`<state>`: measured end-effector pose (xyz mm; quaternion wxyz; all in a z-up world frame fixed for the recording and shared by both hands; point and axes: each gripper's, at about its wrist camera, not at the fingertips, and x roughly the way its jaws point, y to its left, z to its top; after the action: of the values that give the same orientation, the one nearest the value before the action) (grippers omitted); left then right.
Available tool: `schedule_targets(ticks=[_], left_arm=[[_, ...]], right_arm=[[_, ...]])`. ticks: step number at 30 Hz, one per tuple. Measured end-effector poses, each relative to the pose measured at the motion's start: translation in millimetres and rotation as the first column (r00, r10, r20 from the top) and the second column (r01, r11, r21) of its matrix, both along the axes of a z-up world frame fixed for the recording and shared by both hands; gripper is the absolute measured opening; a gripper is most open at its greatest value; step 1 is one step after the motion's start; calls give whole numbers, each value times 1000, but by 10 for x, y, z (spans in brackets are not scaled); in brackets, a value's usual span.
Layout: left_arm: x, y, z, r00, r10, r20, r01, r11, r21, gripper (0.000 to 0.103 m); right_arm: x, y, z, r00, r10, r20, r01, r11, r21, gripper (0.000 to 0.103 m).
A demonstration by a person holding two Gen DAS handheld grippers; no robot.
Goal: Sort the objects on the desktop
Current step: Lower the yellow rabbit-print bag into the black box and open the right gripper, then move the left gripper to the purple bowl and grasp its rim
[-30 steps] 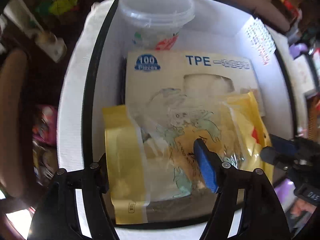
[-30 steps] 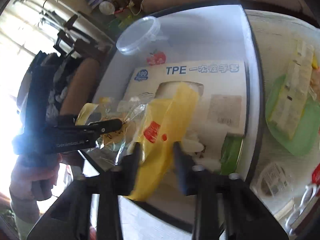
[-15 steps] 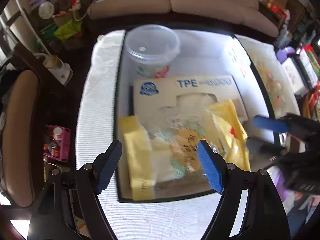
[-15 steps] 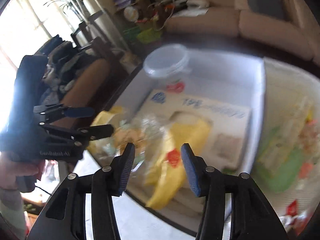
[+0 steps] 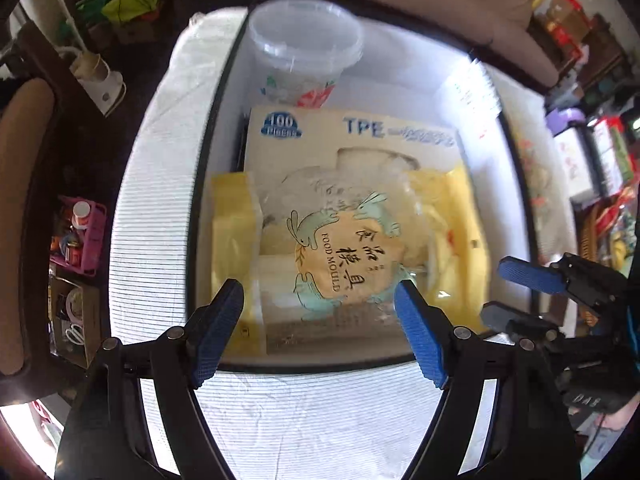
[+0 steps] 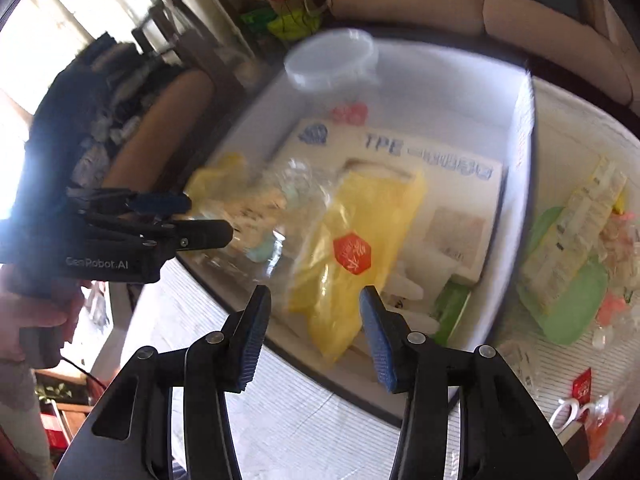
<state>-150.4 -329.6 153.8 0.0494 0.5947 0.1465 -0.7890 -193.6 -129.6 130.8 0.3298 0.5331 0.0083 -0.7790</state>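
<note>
A white storage box with a black rim holds a clear lidded tub, a TPE glove carton, and on top a clear food-mould bag over yellow bags. My left gripper is open and empty just above the box's near edge. My right gripper is open and empty, above the near rim, in front of the yellow bag. In the left wrist view the right gripper shows at the right; in the right wrist view the left gripper shows at the left.
A striped white cloth covers the table around the box. To the box's right lie a green tray with packets and small loose items. A sofa stands behind; a chair stands at the left.
Both grippers let go of the bags, opened and pulled back from the box. The bags now lie inside the box on the carton.
</note>
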Motion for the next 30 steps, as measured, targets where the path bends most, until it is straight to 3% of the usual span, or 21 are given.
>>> schedule_targets(ticks=[3,7,10,14,20,28,29,30], left_arm=[[199,89,290,998,-2,-64,0,1000,-24,79],[504,438,513,990,-39,-132,28,996,-86,82],[772,877,503,977,-86,-194,81,996,-33,86],[1054,1610,191,966,-152,-211,166,985,49,87],[1163,2587,-376,955,-257,-151,270,960,74,87],[1045,3183,-1002,965,-241,-100,248,967,63,86],[1041,3214,-1054,954,-284,-91,290,955,57,86],[1043,3241,-1110,898,-432,-80,437,898,48,86]], right_arm=[[156,296,274,998,-35,-51,32,997,-63,56],[520,737,478,992,-51,-115,44,997,-59,60],[836,1119,471,983,-86,-159,80,996,-42,65],[1292,1822,285,970,-191,-147,186,981,-50,66],[1809,2707,-312,933,-355,-50,354,935,-36,66],[2065,3138,-990,897,-436,73,440,896,-65,66],[2063,3127,-1048,900,-428,86,433,900,-56,66],[2059,3105,-1085,906,-413,90,418,907,-46,66]])
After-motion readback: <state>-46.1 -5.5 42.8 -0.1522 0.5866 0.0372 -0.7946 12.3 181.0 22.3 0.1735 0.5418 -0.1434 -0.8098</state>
